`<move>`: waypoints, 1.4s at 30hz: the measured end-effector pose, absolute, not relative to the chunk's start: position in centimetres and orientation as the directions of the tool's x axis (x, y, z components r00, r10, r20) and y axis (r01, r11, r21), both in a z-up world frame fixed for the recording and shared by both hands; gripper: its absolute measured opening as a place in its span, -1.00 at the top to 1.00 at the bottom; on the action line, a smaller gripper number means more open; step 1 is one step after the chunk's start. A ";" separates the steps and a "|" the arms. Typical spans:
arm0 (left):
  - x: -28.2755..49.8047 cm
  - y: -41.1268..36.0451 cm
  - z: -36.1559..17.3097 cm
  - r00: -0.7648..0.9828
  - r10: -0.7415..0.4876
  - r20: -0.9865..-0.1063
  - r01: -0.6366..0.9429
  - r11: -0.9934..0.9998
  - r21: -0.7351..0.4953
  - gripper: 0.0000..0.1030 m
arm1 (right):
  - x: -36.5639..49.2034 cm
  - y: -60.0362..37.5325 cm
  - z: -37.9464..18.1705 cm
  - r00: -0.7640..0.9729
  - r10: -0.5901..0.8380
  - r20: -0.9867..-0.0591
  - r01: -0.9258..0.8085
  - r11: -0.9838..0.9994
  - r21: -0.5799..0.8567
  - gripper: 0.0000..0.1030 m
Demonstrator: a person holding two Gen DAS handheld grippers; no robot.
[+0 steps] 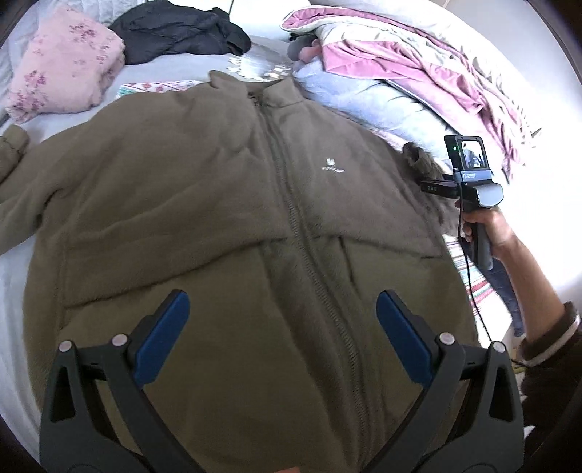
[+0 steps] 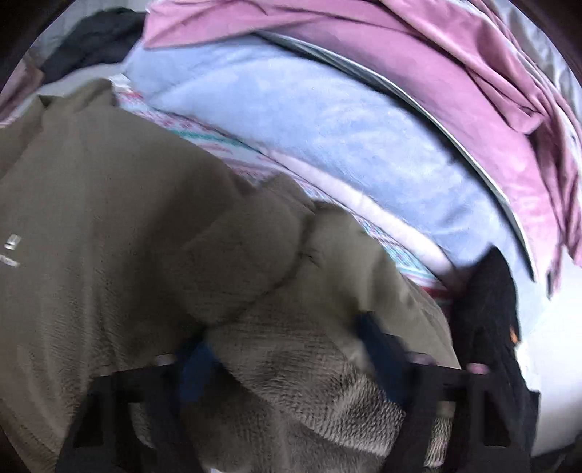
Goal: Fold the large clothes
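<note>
An olive fleece jacket (image 1: 225, 203) lies front up on the bed, zipped, collar far from me. My left gripper (image 1: 282, 313) is open and empty, hovering over the jacket's lower front. My right gripper (image 1: 433, 183) is at the jacket's right side, by the sleeve (image 1: 418, 156). In the right wrist view the sleeve's fleece (image 2: 291, 364) is bunched between the fingers of the right gripper (image 2: 291, 364), which hold it; the view is blurred. The jacket's other sleeve (image 1: 14, 145) lies out to the left.
A folded pink floral blanket (image 1: 62, 62) and a black garment (image 1: 178, 29) lie at the far left of the bed. A heap of blue and purple bedding (image 1: 400, 72) rises at the far right, close behind the right gripper.
</note>
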State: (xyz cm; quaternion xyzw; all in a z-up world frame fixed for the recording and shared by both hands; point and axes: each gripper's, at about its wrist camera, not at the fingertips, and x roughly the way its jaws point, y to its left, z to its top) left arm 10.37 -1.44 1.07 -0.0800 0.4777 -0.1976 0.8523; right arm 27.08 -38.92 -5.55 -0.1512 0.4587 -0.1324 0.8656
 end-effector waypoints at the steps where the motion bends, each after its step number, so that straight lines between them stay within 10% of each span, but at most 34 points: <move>1: 10.7 -1.7 1.3 0.462 -0.418 -0.782 0.269 0.907 -0.325 -0.98 | 26.7 -38.9 -4.5 0.560 -0.388 -0.732 0.095 0.908 -0.409 0.44; 13: 12.4 -6.9 1.0 0.425 -0.473 -0.772 0.411 0.860 -0.301 -0.98 | 18.0 -57.2 13.8 0.623 -0.668 -0.406 0.587 0.743 -0.322 0.63; 23: 12.3 -9.3 -2.5 0.355 -0.474 -0.806 0.441 0.845 -0.303 -0.98 | 12.9 -73.4 0.3 0.432 -0.571 -0.698 0.748 0.660 -0.077 0.61; 26: 12.4 -9.0 -2.7 0.349 -0.471 -0.810 0.435 0.847 -0.305 -0.98 | 11.1 -73.7 -3.3 0.459 -0.530 -0.713 0.764 0.644 0.013 0.50; 29: 12.6 -8.6 -2.2 0.381 -0.448 -0.809 0.416 0.864 -0.283 -0.98 | 9.2 -74.6 -2.5 0.474 -0.527 -0.705 0.808 0.579 0.111 -0.14; 42: 14.0 -0.3 2.4 0.547 -0.304 -0.780 0.228 0.951 -0.210 -0.98 | 6.7 -63.6 7.7 0.689 -0.309 -0.656 0.636 0.693 0.340 -0.48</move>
